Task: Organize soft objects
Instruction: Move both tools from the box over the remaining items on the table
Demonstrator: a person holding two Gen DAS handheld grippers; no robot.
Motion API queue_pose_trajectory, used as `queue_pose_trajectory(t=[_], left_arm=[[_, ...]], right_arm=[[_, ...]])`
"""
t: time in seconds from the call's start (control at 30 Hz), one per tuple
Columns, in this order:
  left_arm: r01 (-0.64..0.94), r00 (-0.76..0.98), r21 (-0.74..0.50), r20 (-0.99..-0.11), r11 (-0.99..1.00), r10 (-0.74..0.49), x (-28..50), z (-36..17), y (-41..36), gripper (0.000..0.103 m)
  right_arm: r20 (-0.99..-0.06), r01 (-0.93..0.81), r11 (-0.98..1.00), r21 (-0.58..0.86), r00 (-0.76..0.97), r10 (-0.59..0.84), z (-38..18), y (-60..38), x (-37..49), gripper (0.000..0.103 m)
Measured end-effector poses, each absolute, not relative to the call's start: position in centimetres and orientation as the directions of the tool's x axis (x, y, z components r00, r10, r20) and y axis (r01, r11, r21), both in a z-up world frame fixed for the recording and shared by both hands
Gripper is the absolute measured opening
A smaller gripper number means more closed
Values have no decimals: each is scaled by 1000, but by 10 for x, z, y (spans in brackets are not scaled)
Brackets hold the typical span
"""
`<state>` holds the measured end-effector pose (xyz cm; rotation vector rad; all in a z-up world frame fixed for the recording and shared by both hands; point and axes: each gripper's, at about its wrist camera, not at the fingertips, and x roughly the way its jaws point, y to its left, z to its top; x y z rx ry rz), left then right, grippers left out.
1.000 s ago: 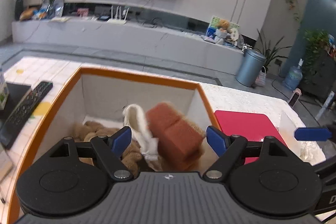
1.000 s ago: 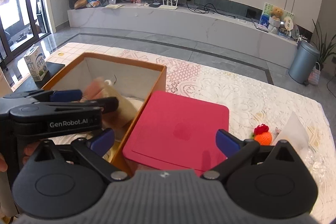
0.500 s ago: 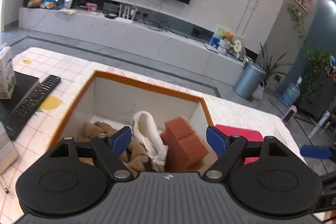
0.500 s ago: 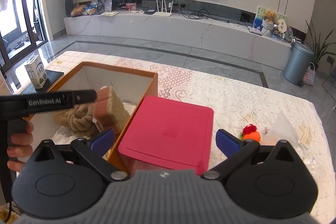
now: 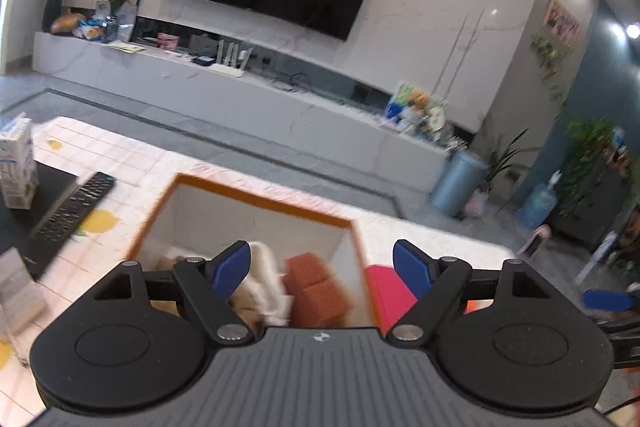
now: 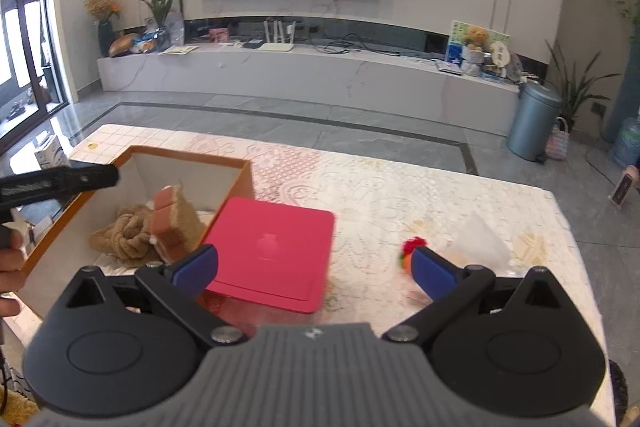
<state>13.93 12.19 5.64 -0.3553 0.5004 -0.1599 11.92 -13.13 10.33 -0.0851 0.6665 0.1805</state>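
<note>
Orange-rimmed box (image 6: 240, 183) stands open-topped on the table (image 6: 400, 195), ahead and left of the right jaws, directly ahead of and below the left jaws. Red lid (image 6: 272, 251) lies flat against the box's right wall, between the right jaws. Inside the box: tan knotted rope toy (image 6: 124, 235) lies low; brick-red sponge block (image 5: 316, 283) stands tilted, long axis leaning upward; white cloth (image 5: 268, 275) is draped upright beside it. A small orange knitted toy (image 6: 408, 255) sits just behind the right fingertip.

Left gripper (image 5: 322, 267): jaws wide apart, empty, raised above the box, level. Right gripper (image 6: 314, 267): jaws wide apart, empty, hovering over the lid. A hand (image 6: 10, 259) grips the left handle.
</note>
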Motion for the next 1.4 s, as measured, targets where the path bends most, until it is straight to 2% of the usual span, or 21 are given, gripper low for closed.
queue_pose_trajectory(t=[0.07, 0.23, 0.37, 0.67, 0.77, 0.93, 1.17, 1.4], left_arm=[[102, 867, -389, -416, 916, -273, 133, 64, 116, 95], [181, 869, -329, -387, 927, -307, 117, 78, 89, 95], [213, 863, -289, -392, 933, -318, 112, 82, 65, 95], [264, 837, -172, -448, 949, -314, 113, 74, 3, 95], [274, 822, -168, -471, 947, -321, 115, 67, -17, 95], [298, 790, -169, -509, 940, -342, 118, 54, -47, 95], [351, 762, -137, -532, 926, -368, 122, 41, -87, 95], [316, 724, -162, -596, 935, -348, 142, 24, -124, 95]], right_arm=[[-617, -180, 983, -19, 776, 130, 107, -139, 116, 101], [-593, -137, 991, 1, 798, 111, 117, -166, 107, 101], [-565, -97, 993, 64, 817, 116, 133, -196, 96, 101], [-538, 34, 998, 59, 843, 4, 160, -265, 65, 101], [-544, 36, 995, 98, 839, 23, 154, -281, 55, 101], [-566, 45, 996, 71, 824, 4, 129, -293, 55, 101], [-590, 123, 948, 295, 804, 79, 83, -325, 81, 101], [-652, 248, 913, 323, 758, 24, 56, -349, 134, 101]])
